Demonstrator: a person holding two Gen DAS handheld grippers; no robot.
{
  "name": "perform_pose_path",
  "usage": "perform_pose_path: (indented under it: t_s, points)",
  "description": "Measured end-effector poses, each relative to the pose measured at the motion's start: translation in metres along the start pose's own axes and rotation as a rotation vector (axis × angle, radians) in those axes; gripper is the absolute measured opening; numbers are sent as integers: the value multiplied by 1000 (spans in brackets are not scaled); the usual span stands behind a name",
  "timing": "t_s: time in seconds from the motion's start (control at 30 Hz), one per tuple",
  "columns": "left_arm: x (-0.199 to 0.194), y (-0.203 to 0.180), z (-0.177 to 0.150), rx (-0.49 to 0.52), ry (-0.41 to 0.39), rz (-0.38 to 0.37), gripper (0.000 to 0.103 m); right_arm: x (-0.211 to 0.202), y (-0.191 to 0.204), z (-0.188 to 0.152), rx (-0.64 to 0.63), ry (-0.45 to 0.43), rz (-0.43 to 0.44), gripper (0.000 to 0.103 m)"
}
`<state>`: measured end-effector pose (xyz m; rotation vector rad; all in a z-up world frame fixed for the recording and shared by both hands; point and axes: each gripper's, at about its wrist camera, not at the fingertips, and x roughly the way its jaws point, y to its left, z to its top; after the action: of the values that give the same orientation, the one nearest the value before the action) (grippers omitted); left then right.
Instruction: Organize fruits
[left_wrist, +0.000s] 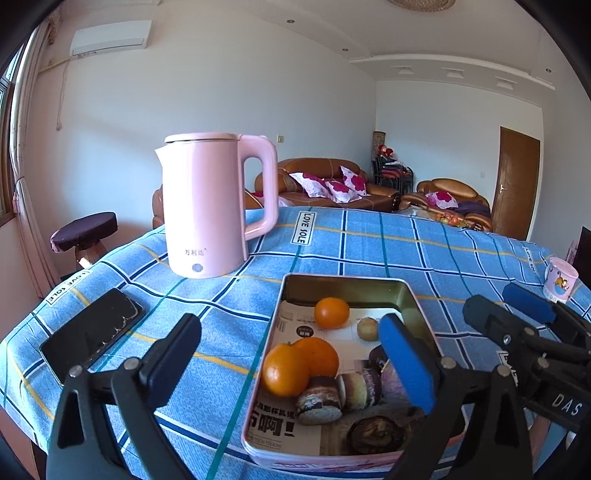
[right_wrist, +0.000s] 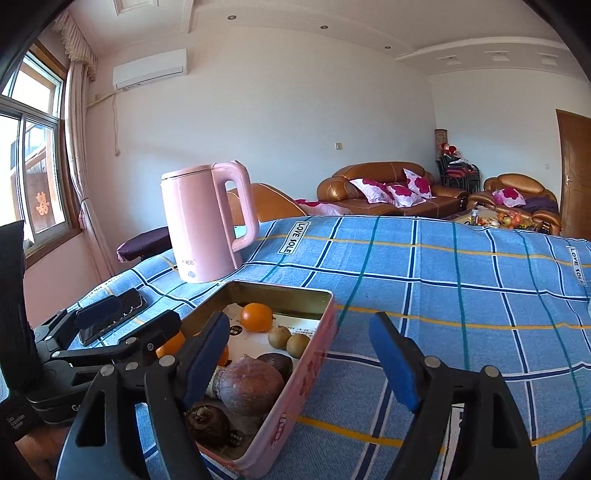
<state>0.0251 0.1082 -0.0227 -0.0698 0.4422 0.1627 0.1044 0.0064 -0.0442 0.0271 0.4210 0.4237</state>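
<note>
Blue-padded left gripper (left_wrist: 291, 363) spread wide, nothing between the pads; left finger over bare cloth, right finger over the tin's interior. Right gripper (right_wrist: 310, 362) also spread, jaws apart and gripping nothing; left finger above the tin's contents, right finger over open tablecloth, so straddles the tin's right wall.

Fruits all inside the tin (left_wrist: 406, 291) (pink outer wall, gold inner, printed paper liner on the floor):
- two oranges (left_wrist: 295, 363) touching each other near the tin's left wall, closer to the camera
- one orange (left_wrist: 331, 312) alone toward the far end
- small yellowish fruit (left_wrist: 366, 329) just beside it, partly hidden by the left gripper's right finger; right wrist view shows two of these side by side
- dark purple-brown fruits (right_wrist: 249, 386) bunched at the near end, kind hard to tell

Tin sits on blue checked tablecloth (left_wrist: 351, 243) with "LOVE SOLE" labels. Pink kettle (left_wrist: 210, 206) upright behind the tin's far left corner, apart from it. Black phone (left_wrist: 92, 334) flat on cloth, left of the left gripper. Pink mug (left_wrist: 559, 282) near the table's right edge, well apart from tin. Brown sofas with cushions in background.
</note>
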Motion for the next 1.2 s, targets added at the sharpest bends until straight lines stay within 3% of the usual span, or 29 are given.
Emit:
perform_pose_path:
  t_s: [1.2]
  points:
    - [-18, -25, 6, 49, -26, -15, 103, -38, -24, 6, 40, -68, -59, 82]
